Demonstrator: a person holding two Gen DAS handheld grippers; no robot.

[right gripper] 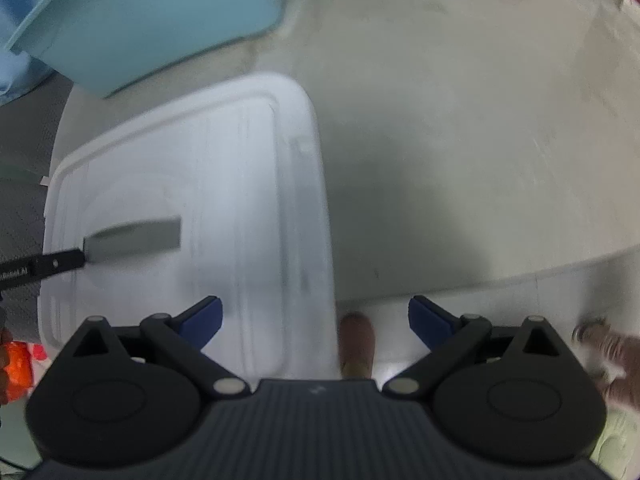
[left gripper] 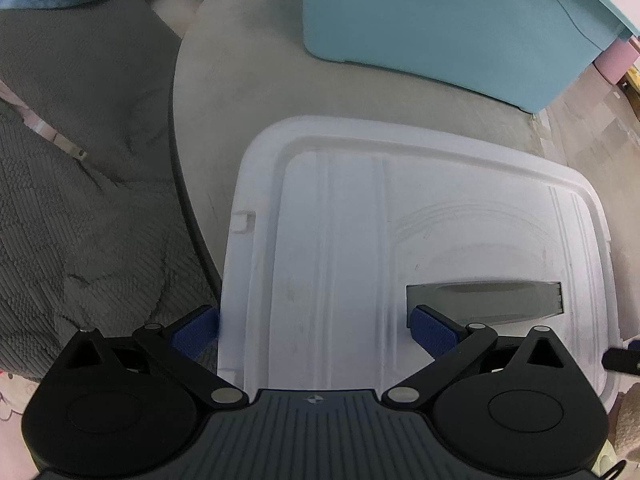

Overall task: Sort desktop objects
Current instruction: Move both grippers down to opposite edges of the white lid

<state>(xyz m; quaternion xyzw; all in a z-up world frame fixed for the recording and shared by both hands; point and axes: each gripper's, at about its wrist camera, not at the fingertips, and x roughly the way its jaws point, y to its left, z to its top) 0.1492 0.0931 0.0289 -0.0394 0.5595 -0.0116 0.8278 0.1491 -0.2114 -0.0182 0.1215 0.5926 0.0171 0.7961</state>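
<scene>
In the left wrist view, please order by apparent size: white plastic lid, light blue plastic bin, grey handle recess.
1. White plastic lid, though closest to the camera.
2. Light blue plastic bin, partly cropped.
3. Grey handle recess.

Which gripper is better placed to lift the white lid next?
Left, probably. The left gripper is open over the white lid, straddling its left edge, one finger beside the grey handle. The right gripper straddles the right edge.

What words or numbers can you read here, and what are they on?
"...Robot.AI", only partly readable, in white print on the black finger of the left gripper, seen in the right wrist view.
A small round logo with no letters sits on the left gripper's body.
The white lid, grey handle and blue bin show no text.
</scene>
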